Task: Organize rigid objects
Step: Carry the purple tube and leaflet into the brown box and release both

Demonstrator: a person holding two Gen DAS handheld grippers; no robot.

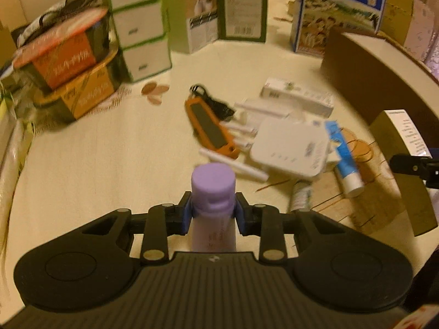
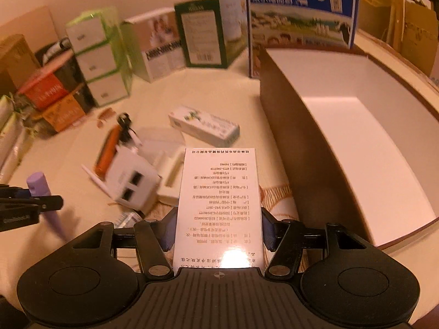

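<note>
My left gripper (image 1: 212, 213) is shut on a purple tube (image 1: 213, 192), cap pointing forward, above the table; the tube also shows at the left of the right wrist view (image 2: 38, 185). My right gripper (image 2: 218, 227) is shut on a white printed carton (image 2: 219, 200), held just left of a large open brown box with a white inside (image 2: 365, 142). That carton also shows in the left wrist view (image 1: 403, 161). On the table lie a white router with antennas (image 1: 293, 150), an orange device (image 1: 211, 126), a white-green small box (image 2: 204, 127) and a blue-white tube (image 1: 345, 161).
Stacked white-green boxes (image 1: 137, 27), red and orange cartons (image 1: 68, 60), a dark green box (image 1: 241, 8) and a blue milk carton (image 2: 301, 13) stand along the back. A small bottle (image 1: 300, 196) lies near the router. A cream cloth (image 1: 109, 164) covers the table.
</note>
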